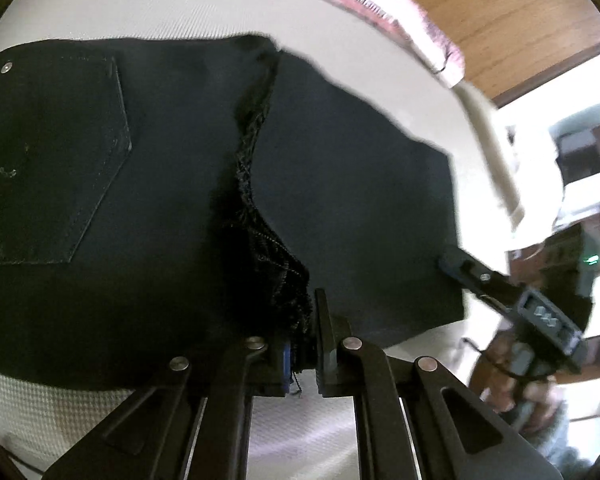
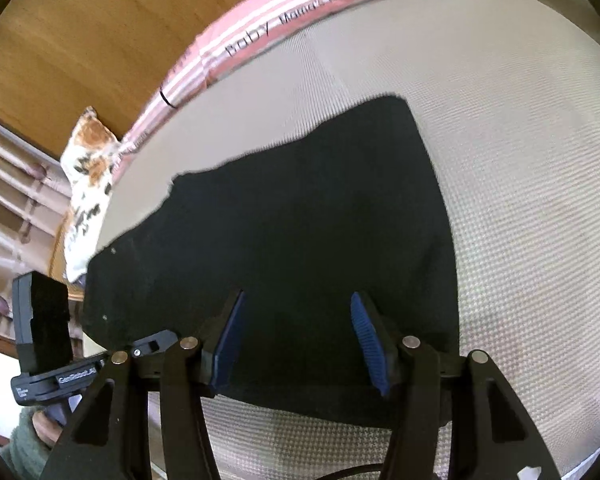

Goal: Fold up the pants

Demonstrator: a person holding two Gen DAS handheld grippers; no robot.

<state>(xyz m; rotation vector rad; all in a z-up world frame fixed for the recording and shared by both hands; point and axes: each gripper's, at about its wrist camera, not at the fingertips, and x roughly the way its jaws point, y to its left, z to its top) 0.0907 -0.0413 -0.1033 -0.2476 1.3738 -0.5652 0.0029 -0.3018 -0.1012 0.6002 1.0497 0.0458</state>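
Observation:
Black pants [image 1: 172, 184] lie flat on a white textured bed cover, back pocket [image 1: 48, 160] at the left, a frayed inner seam [image 1: 260, 208] running down the middle. My left gripper [image 1: 300, 356] is shut on the pants' near edge at that seam. In the right wrist view the pants [image 2: 300, 220] spread ahead, and my right gripper [image 2: 296, 340] is open, its blue pads [image 2: 228, 340] standing wide apart over the near edge of the cloth. The right gripper also shows in the left wrist view [image 1: 452, 262] at the pants' right edge.
The white bed cover [image 2: 520, 200] extends right and behind the pants. A pink striped blanket [image 2: 260, 28] lies along the far edge, with a floral pillow [image 2: 88, 184] at the left. Wooden wall [image 1: 500, 12] stands behind.

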